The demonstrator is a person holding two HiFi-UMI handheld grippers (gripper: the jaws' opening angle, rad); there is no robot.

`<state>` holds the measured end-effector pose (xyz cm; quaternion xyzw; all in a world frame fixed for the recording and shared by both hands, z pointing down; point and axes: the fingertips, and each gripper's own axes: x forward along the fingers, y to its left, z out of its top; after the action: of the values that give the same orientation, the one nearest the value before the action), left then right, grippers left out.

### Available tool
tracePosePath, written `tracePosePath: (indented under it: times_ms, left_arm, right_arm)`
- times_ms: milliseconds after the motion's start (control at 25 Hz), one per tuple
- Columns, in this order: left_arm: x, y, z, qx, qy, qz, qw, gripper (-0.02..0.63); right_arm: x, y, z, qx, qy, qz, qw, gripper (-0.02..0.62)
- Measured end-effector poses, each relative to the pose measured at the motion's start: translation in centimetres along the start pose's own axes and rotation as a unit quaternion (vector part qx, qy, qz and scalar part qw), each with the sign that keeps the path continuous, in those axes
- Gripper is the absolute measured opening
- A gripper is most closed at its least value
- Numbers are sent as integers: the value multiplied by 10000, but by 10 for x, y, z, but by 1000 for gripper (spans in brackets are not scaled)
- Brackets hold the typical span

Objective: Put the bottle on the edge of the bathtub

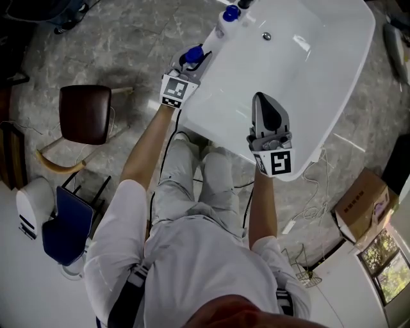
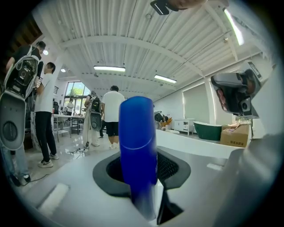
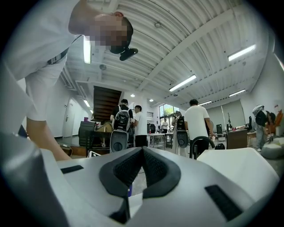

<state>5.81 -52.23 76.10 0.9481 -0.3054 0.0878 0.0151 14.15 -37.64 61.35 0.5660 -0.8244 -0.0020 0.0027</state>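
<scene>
A bottle with a blue cap (image 1: 191,55) is at the left rim of the white bathtub (image 1: 320,77), held in my left gripper (image 1: 190,63). In the left gripper view the blue cap (image 2: 137,133) stands upright between the two dark pads, and my left gripper (image 2: 140,172) is shut on it. Whether the bottle's base touches the rim is hidden. My right gripper (image 1: 263,102) hovers over the tub's near end. Its jaws are shut and hold nothing, with the pads meeting in the right gripper view (image 3: 142,153).
A second blue-capped bottle (image 1: 230,15) and a dark one (image 1: 245,4) stand farther along the tub rim. The drain (image 1: 267,36) is inside the tub. A brown-seated chair (image 1: 85,114) and a blue chair (image 1: 66,225) stand at left, a cardboard box (image 1: 362,204) at right. Several people (image 2: 112,116) stand beyond.
</scene>
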Motion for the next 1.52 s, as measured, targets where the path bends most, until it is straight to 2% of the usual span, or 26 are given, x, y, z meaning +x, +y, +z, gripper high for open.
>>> tracePosePath:
  times_ms: [280,640,840,1120,1360,1520]
  left_arm:
    - [19,3,-32,-33,281,-11,9996,126]
    - [29,1,-52,164,447,-31,9989,126]
    - [29,-1,-52,247,408,32,9989,127]
    - [29,-1,-49,147,345,-18,9993,135]
    - [39,-4,-37,238,257,-61,9994,164]
    - [42,-2,-37,211,315,24,9993,215]
  right_arm:
    - [-7,-5,-9,56,73,-137,9999,0]
    - [-12,-14,-16,86,118,-242,9996,0]
    - [-15,-14,-17,137,112,-262,9995,0]
    - [-18,-13,-21,197,88,-241,9995,0]
    - [-21,-14,-25,254,147,-224,9993,0]
    - [-21,-15,-25,296,132,-190,9993,0]
